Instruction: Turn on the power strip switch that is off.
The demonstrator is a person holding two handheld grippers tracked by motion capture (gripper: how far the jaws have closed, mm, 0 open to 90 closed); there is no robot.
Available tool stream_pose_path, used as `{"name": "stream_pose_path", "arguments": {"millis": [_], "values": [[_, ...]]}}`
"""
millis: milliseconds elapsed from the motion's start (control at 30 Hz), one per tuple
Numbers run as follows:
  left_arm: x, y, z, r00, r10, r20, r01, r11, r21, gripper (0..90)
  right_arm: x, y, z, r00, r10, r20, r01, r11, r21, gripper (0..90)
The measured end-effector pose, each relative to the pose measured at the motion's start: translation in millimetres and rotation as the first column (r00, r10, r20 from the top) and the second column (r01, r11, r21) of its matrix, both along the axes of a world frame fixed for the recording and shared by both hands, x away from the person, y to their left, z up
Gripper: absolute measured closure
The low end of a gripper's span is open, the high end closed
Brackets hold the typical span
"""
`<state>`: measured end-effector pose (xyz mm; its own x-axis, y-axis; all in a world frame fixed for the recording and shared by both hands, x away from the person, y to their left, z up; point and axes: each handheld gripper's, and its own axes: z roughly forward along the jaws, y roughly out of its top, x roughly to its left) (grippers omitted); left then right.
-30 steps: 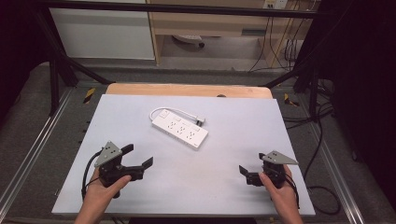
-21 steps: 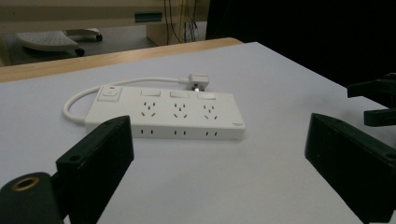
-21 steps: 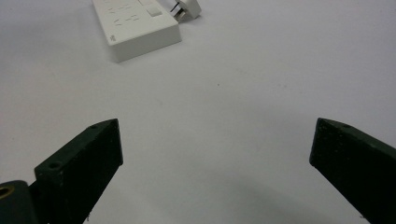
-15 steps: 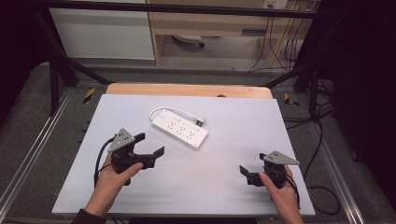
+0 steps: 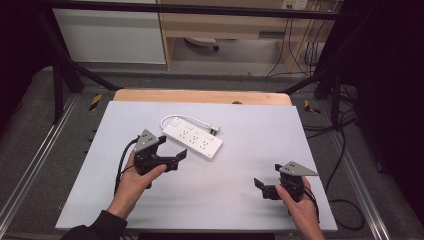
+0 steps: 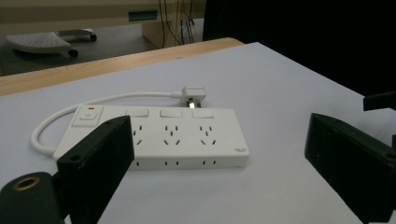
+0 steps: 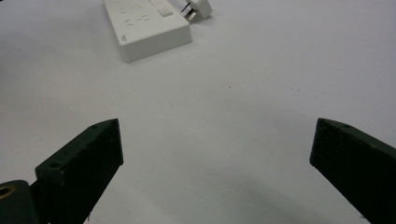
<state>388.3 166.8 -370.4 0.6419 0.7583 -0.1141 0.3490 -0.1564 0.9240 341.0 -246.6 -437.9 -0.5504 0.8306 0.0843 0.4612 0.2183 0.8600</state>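
**White table, one power strip, two open grippers**

White board covers the table (image 5: 240,200), with a strip of bare wood showing along its far edge. A white power strip (image 5: 192,139) lies flat on it, a little left of centre and toward the far side, set at a slant. From the left gripper view its top shows a switch with a red mark at one end, three more switches and three socket groups. Its white cord (image 6: 93,105) loops out from the switch end and curls round behind the body, ending in a white plug (image 6: 193,92) that rests on the board just beside the far long edge.

Just beside the strip's near side is the left gripper (image 5: 167,150), held in the person's left hand (image 5: 135,177); its jaws stand wide apart with nothing between them, pointed at the strip.

Well apart from it, near the front right of the table, the right gripper (image 5: 267,185) sits in the right hand (image 5: 300,207), jaws likewise spread wide and empty over bare board.

Beyond the table are a grey floor, cables and pale cabinets.
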Motion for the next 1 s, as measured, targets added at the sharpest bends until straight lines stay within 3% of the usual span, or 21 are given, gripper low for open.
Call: {"name": "stream_pose_path", "arguments": {"millis": [233,500,567,700,1000], "values": [[10.3,-9.9,-0.3,0.9999,-0.010,-0.012,0.010,0.9997,0.022,7.9,0.0,0.9,-0.3,1.0000,0.001,-0.005,-0.001,1.000,-0.002,3.0],[19.5,-14.9,-0.9,0.9998,-0.011,-0.015,0.011,0.9999,-0.011,7.9,-0.2,0.7,-0.4,1.0000,0.007,-0.006,-0.006,1.000,0.005,2.7],[21.8,-16.6,-1.5,0.9993,-0.017,-0.034,0.017,0.9995,-0.027,7.2,-0.4,0.2,-0.3,0.9999,0.002,-0.010,-0.001,1.000,0.016,2.7],[27.4,-19.2,0.1,0.9998,-0.002,-0.020,0.002,1.0000,-0.008,7.4,-0.8,-0.2,0.2,1.0000,0.000,-0.004,0.000,1.000,0.016,2.8],[42.5,-27.2,5.2,0.9998,0.015,-0.012,-0.015,0.9998,-0.014,8.7,-1.0,0.7,-0.8,1.0000,-0.001,-0.008,0.001,1.000,0.013,2.6]]}}
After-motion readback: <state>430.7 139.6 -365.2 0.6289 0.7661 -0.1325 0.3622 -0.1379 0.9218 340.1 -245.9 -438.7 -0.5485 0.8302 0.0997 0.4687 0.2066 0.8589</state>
